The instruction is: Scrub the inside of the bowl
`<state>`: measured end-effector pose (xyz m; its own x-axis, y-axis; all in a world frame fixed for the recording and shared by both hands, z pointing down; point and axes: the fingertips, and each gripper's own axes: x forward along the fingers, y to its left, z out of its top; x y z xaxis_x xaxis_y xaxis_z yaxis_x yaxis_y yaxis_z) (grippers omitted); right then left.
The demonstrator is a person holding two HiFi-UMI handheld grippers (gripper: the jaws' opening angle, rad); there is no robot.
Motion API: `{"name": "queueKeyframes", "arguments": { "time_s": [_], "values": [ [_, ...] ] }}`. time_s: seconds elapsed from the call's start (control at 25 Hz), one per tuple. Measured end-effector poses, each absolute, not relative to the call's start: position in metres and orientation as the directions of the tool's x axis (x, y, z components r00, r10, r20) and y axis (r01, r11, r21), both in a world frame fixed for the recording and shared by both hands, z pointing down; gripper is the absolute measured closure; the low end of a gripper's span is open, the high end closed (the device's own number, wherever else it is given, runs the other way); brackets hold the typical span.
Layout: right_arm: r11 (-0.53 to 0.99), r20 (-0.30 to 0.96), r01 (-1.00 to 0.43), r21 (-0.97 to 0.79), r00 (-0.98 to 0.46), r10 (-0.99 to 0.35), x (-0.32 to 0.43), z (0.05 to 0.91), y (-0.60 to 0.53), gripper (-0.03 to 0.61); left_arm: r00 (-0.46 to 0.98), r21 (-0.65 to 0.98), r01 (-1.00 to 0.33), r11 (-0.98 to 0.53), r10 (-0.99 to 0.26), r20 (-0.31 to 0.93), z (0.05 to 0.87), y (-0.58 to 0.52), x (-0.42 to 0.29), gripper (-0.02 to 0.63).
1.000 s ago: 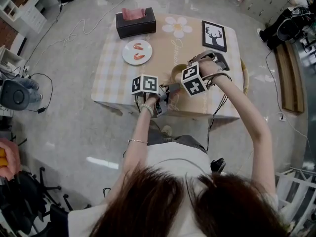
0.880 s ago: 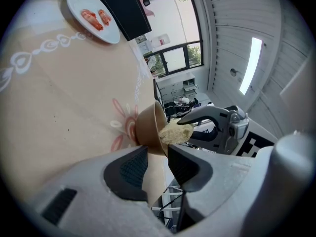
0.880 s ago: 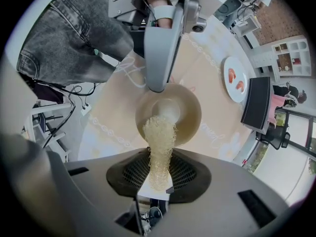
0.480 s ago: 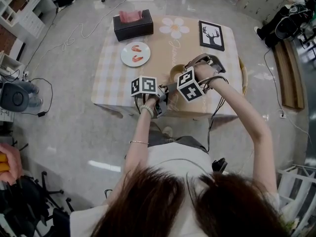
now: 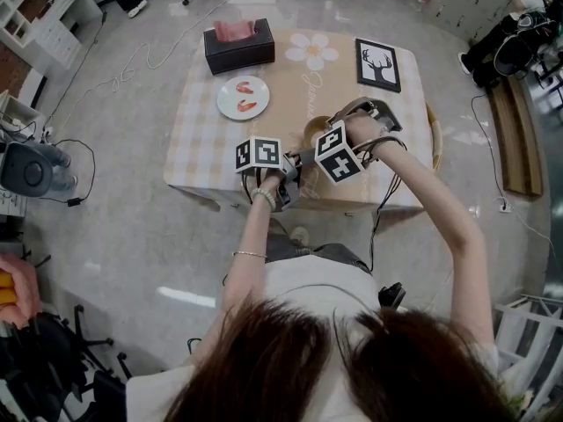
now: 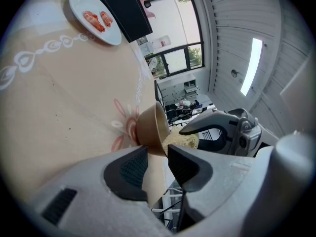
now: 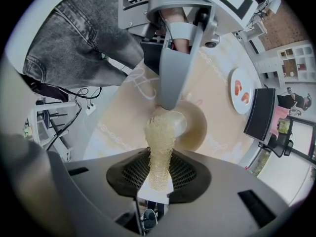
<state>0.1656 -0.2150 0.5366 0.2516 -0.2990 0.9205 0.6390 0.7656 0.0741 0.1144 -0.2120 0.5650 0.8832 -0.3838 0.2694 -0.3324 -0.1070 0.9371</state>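
Observation:
A tan bowl [image 5: 316, 130] stands near the front edge of the checked table. In the left gripper view the bowl [image 6: 152, 128] appears tipped, and my left gripper [image 6: 157, 158] is shut on its rim, one jaw inside and one outside. My right gripper [image 7: 159, 176] is shut on a pale yellow mesh scrubber [image 7: 160, 143]. The scrubber's tip reaches into the bowl [image 7: 193, 126], close to the left gripper's finger [image 7: 173, 70]. From the left gripper view the scrubber [image 6: 181, 141] shows just behind the rim.
A white plate with shrimp [image 5: 243, 97], a black tissue box [image 5: 238, 44] and a framed deer picture [image 5: 379, 63] sit farther back on the table [image 5: 198, 139]. Cables trail over the floor on the left.
The right gripper's marker cube has shifted slightly left and turned a little over the bowl. The left gripper and the bowl stay where they were.

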Motion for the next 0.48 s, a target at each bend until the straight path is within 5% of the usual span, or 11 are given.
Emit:
{"name": "queueKeyframes", "arguments": {
  "time_s": [0.48],
  "values": [
    [0.779, 0.946, 0.620, 0.096, 0.188, -0.266, 0.146, 0.538, -0.217, 0.483, 0.884, 0.940, -0.323, -0.106, -0.389, 0.260, 0.563, -0.209, 0.116, 0.483]
  ]
}}
